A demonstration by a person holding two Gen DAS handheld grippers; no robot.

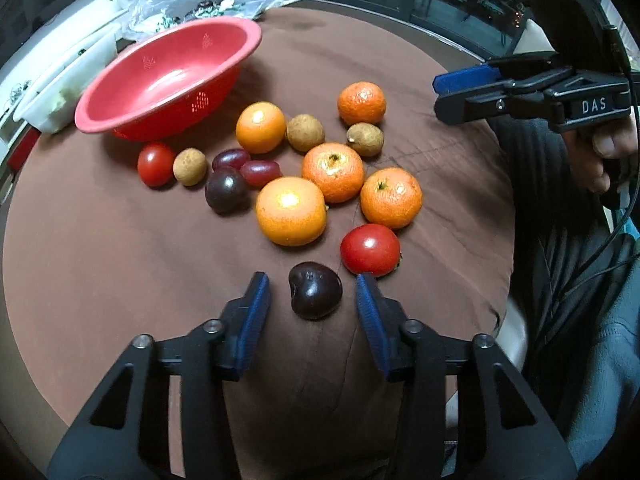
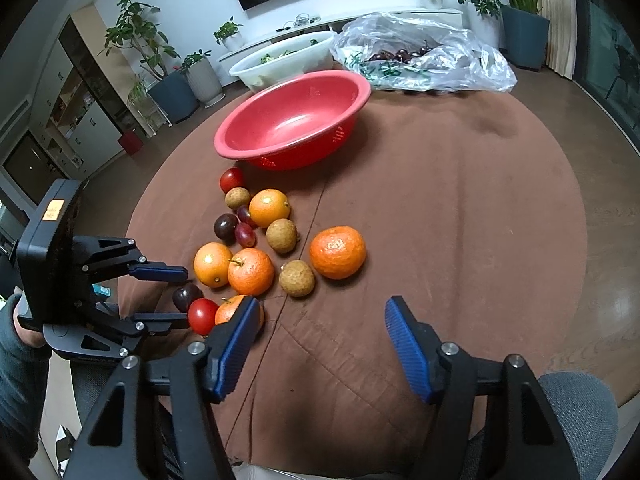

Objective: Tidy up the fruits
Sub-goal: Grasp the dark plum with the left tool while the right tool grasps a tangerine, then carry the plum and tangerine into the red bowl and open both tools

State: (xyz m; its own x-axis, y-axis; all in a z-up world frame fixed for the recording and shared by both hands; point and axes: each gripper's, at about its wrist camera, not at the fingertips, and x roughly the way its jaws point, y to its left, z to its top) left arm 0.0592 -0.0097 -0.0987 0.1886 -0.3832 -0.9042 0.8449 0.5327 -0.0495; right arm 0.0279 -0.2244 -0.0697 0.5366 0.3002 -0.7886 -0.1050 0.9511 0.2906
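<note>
A dark cherry (image 1: 315,290) lies on the brown cloth between the fingers of my left gripper (image 1: 312,284), which is open around it without touching. Just beyond lie a red tomato (image 1: 370,249), several oranges (image 1: 291,211), longans (image 1: 305,133), grapes (image 1: 260,172), a second cherry (image 1: 226,190) and a small tomato (image 1: 156,164). An empty red colander bowl (image 1: 168,80) stands behind them. My right gripper (image 2: 320,312) is open and empty above the cloth, right of the fruit; it also shows in the left wrist view (image 1: 452,92). The left gripper (image 2: 182,292) shows in the right wrist view.
A clear plastic bag (image 2: 424,56) with dark cherries lies behind the bowl. A white tub (image 2: 280,64) with greens stands at the back left. The round table's edge (image 2: 600,168) curves on the right. Potted plants (image 2: 520,8) stand on the floor beyond.
</note>
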